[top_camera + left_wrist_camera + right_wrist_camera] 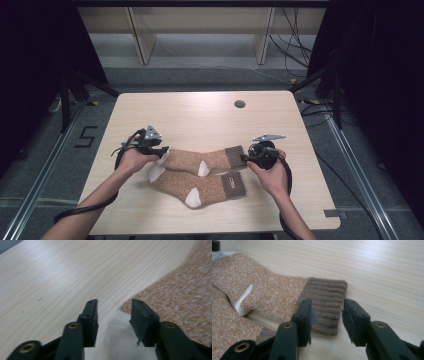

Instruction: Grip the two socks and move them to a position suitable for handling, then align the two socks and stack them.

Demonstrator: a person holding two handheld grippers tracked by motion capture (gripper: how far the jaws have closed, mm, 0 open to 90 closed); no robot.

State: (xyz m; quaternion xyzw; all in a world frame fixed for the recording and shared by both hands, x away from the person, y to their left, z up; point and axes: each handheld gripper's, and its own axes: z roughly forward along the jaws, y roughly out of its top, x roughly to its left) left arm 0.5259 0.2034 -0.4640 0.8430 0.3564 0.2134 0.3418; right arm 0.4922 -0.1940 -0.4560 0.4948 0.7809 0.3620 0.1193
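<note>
Two orange-brown speckled socks with white toes and heels and brown ribbed cuffs lie side by side near the front of the wooden table (200,115), toes to the left. My left gripper (162,150) (113,302) stands open at the white toe (117,337) of the far sock (187,159); the toe lies between the jaws and the pads are off it. My right gripper (245,159) (326,302) stands open over that sock's brown cuff (327,290), with a gap at each pad. The near sock (200,186) lies untouched in front.
A round cable hole (239,104) sits at the table's back right. Bare wood stretches behind the socks. Beyond the table are wooden legs of a shelf (142,40) and loose cables (295,45) on the floor.
</note>
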